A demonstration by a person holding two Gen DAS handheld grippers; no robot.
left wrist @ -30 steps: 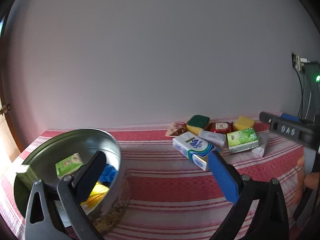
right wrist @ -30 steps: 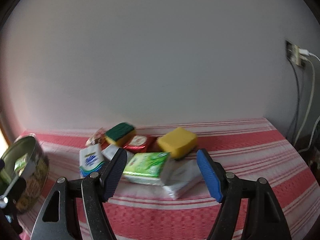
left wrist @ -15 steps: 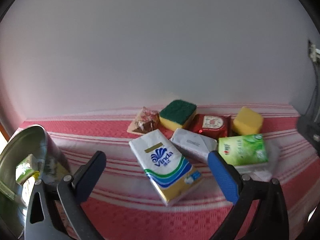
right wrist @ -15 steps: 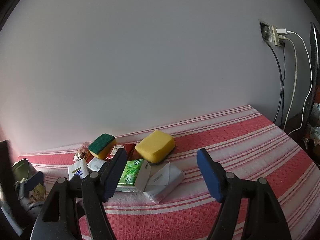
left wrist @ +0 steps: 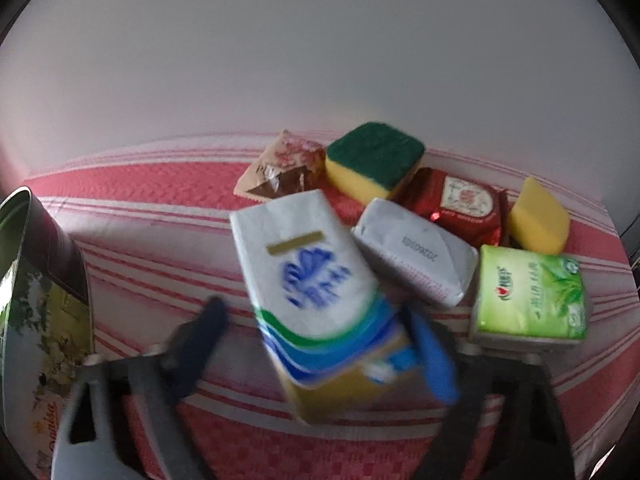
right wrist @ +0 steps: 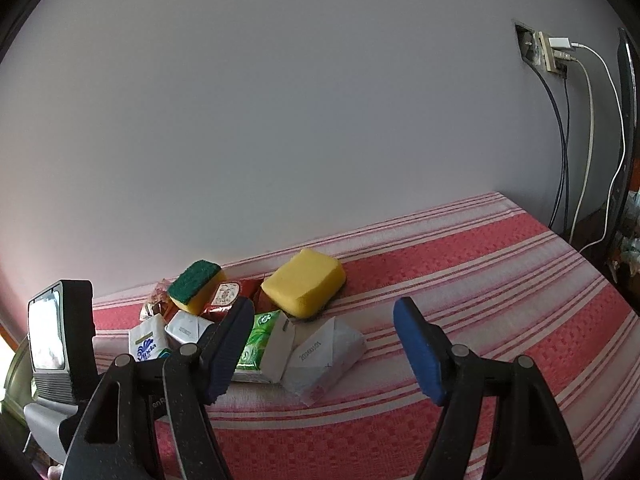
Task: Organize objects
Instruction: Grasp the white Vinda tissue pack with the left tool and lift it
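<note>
Two tools worked over the striped worktop [right wrist: 460, 272]. At the far left stood the metal tin [left wrist: 44, 280]. The left tool [left wrist: 320, 344] had just been closing its jaws around the white-and-blue tissue pack [left wrist: 308, 280]; blur hid whether both pads pressed it. Right of it lay a silver packet [left wrist: 416, 252], a green-topped sponge [left wrist: 374, 160], a red packet [left wrist: 460, 204], a green tissue pack [left wrist: 528, 292] and a yellow sponge [right wrist: 304, 280]. The right tool [right wrist: 324, 352] hung half-spread, gripping nothing.
</note>
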